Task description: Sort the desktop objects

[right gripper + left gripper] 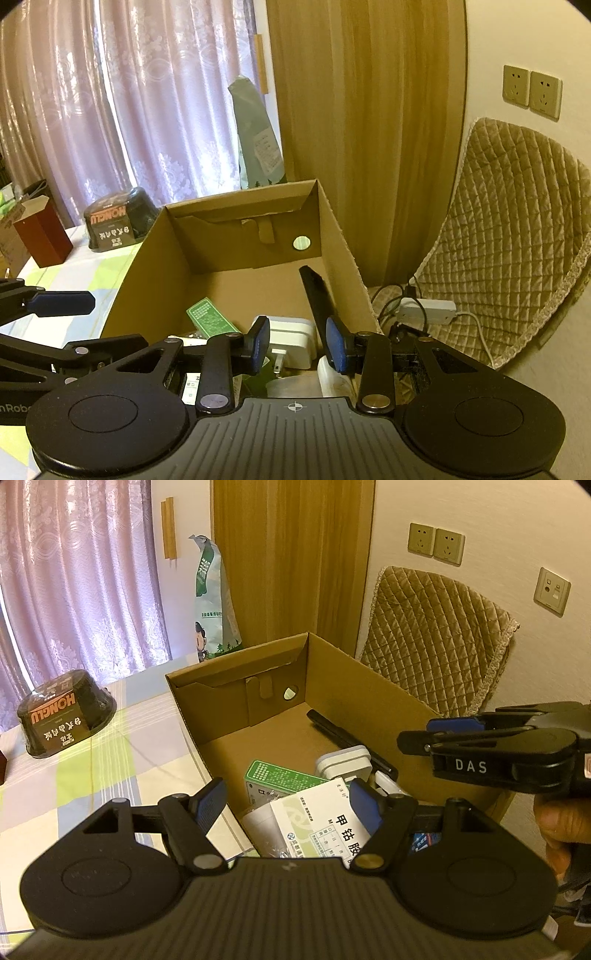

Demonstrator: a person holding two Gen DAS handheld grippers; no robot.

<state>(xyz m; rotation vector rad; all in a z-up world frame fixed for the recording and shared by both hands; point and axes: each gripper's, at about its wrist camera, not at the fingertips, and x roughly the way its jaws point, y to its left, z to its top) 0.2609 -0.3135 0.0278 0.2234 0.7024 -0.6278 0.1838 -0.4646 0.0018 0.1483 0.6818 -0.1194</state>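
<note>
The open brown cardboard box (332,686) stood on the pastel checked tablecloth (92,768), and most of the desktop things already lay in its near end: a green-and-white paper medicine carton (284,779), a white printed medicine box (325,819) and a white plastic plug adapter (291,341), with a slim black pen-like stick (316,295) leaning along the box wall beyond the right fingertips. The left gripper (286,805) hung over the near rim with its blue pads spread wide and nothing between them; the right gripper (297,345) was likewise parted and empty, the adapter lying just past its fingertips. The cartons looked light, stiff and easily dented, best pinched across their narrow sides; the adapter seemed hard, smooth and somewhat slippery, so its flat flanks would suit the pads. Left of the left fingers, well apart, a black upturned plastic bowl (66,712) remained on the cloth. Beyond were pink curtains (110,92), a wooden panel and a quilted chair (517,221).
</note>
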